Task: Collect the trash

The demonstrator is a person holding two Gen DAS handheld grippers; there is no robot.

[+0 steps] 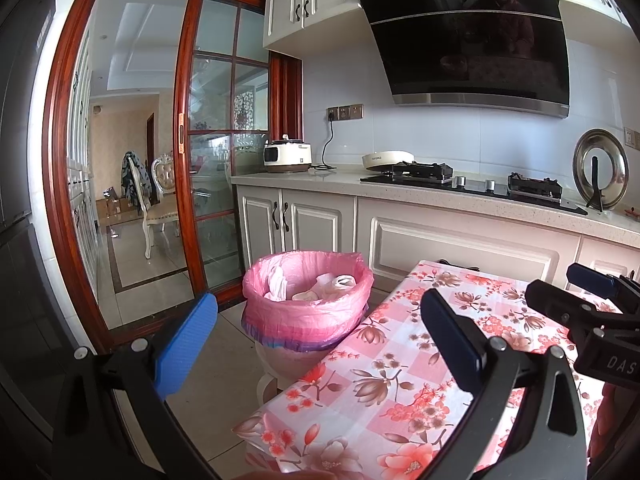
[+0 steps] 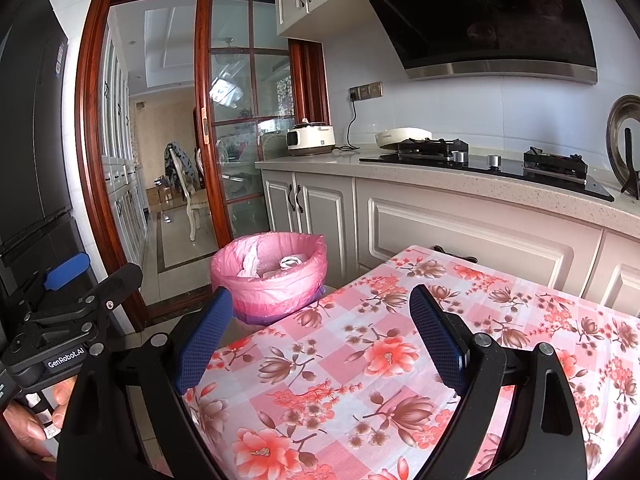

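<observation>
Crumpled white trash already lies in the round pink-lined plastic bin ahead and below, nearer the left gripper than the right gripper, both with fingers spread and empty.

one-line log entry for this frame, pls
left gripper: open, empty | right gripper: open, empty | bin: pink liner, white trash inside | table: no trash visible
</observation>
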